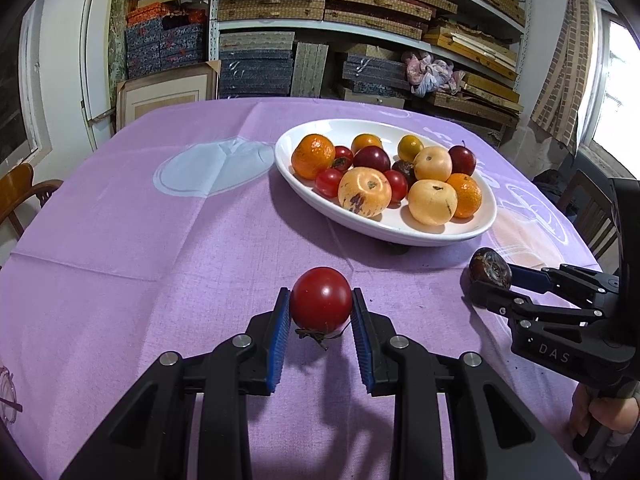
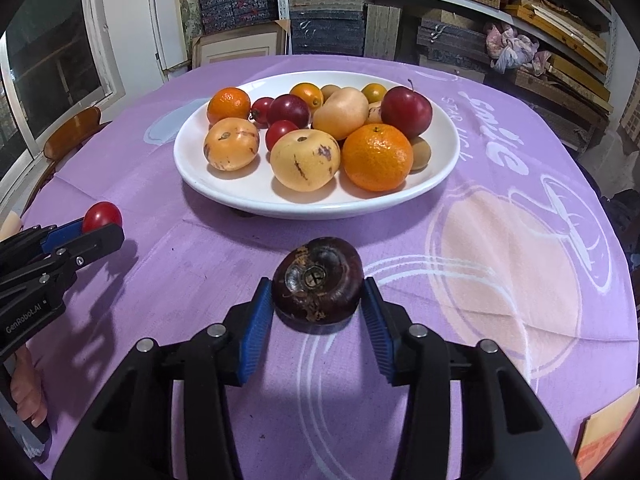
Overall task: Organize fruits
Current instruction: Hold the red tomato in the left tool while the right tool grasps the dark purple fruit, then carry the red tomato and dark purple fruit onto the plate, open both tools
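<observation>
Left gripper (image 1: 321, 310): clenched on the red tomato (image 1: 321, 299), pads pressing both its sides, stem end toward the camera.
Right gripper (image 2: 318, 294): jaws closed in on the dark mangosteen (image 2: 317, 280), blue pads at its flanks; the fruit looks to rest on the table (image 2: 200, 264).
White dish (image 2: 448, 160): ahead of both grippers, heaped with oranges, plums and pale melons.
Judgement: both fruits seem gripped at their widest girth so they cannot roll free on the way to the dish.
</observation>
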Tool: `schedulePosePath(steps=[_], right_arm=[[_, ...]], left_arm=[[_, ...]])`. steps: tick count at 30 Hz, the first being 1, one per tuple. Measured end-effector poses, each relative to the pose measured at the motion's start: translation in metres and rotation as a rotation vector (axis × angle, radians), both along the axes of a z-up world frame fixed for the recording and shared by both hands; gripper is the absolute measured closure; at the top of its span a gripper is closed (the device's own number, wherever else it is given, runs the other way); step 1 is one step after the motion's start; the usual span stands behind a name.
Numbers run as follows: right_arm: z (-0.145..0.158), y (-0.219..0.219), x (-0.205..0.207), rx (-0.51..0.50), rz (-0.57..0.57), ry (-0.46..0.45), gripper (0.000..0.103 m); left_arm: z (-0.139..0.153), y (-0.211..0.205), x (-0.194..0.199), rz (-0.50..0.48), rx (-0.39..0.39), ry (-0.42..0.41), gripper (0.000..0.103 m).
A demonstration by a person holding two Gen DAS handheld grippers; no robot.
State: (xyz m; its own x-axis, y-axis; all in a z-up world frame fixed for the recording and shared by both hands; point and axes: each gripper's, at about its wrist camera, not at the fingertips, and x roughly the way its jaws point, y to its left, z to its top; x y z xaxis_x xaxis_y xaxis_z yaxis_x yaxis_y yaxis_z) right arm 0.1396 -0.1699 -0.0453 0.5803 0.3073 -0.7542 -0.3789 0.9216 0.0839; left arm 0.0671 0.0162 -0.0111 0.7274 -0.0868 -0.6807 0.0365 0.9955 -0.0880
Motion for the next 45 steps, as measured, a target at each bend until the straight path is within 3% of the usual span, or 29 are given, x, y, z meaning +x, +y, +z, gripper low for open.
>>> schedulePosePath(steps=[9, 13, 18, 23, 31, 40, 45], right_arm=[[0.026, -0.011, -0.023, 0.067, 0.001, -0.082, 0.058], [0.057, -0.022, -0.021, 0.116, -0.022, -0.136, 0.058], [0.113, -0.027, 0.014, 0.116, -0.044, -0.199, 0.058], [0.144, -0.011, 0.079, 0.091, -0.059, -0.188, 0.058], [0.103, 0.016, 0.167, 0.044, -0.091, -0.062, 0.058], [0.063, 0.034, 0.190, 0.000, -0.045, -0.003, 0.058], [0.053, 0.037, 0.193, 0.007, -0.036, 0.019, 0.058]], left_arm=[[0.021, -0.006, -0.005, -0.022, -0.007, -0.078, 0.073], [0.044, -0.009, 0.014, -0.019, 0.009, -0.100, 0.073], [0.086, -0.021, 0.058, -0.031, 0.067, -0.151, 0.073], [0.096, -0.035, 0.109, -0.027, 0.066, -0.126, 0.073], [0.048, -0.038, 0.172, 0.001, 0.066, 0.000, 0.073], [0.018, -0.034, 0.192, -0.019, 0.074, 0.043, 0.073], [0.016, -0.041, 0.190, -0.021, 0.126, 0.027, 0.071]])
